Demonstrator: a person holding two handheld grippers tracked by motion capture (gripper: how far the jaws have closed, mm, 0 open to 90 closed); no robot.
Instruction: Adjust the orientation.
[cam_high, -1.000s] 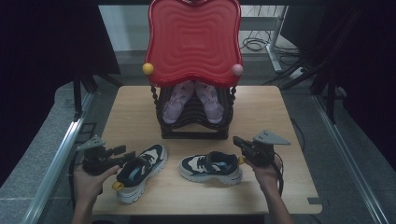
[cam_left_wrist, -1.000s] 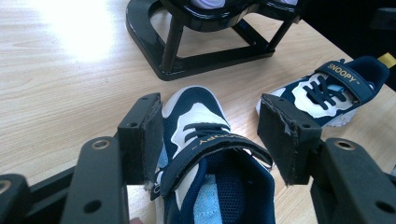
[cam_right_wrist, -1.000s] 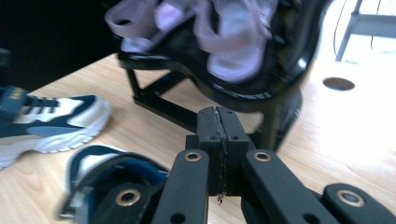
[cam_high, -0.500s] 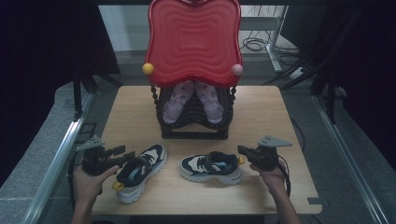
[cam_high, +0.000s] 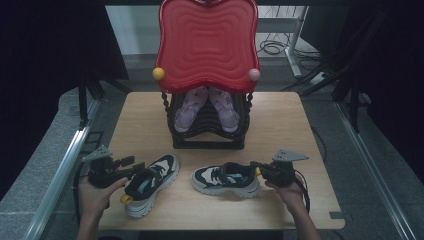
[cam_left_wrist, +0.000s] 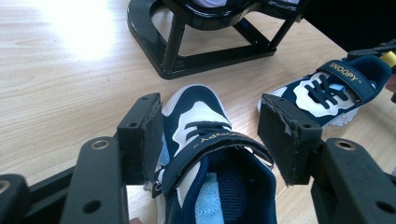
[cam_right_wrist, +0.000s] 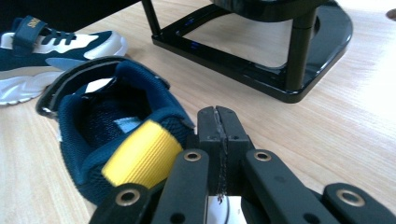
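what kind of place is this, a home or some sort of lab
Probably a lab or recording studio rather than a home. A bare wooden table stands between black curtains, with cables loose on the floor behind it, and a person works hand-held grippers at two navy sneakers before a black shoe rack.

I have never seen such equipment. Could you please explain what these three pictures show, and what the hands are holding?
A person sits at a wooden table, each hand holding a two-jaw tool. One camera looks down from above; the others ride on the tools. The left gripper is open, its pads on either side of the left shoe. The right gripper is shut at the heel of the right shoe; whether it pinches the heel is unclear. Behind stands a black rack with pink sandals under a red tray.
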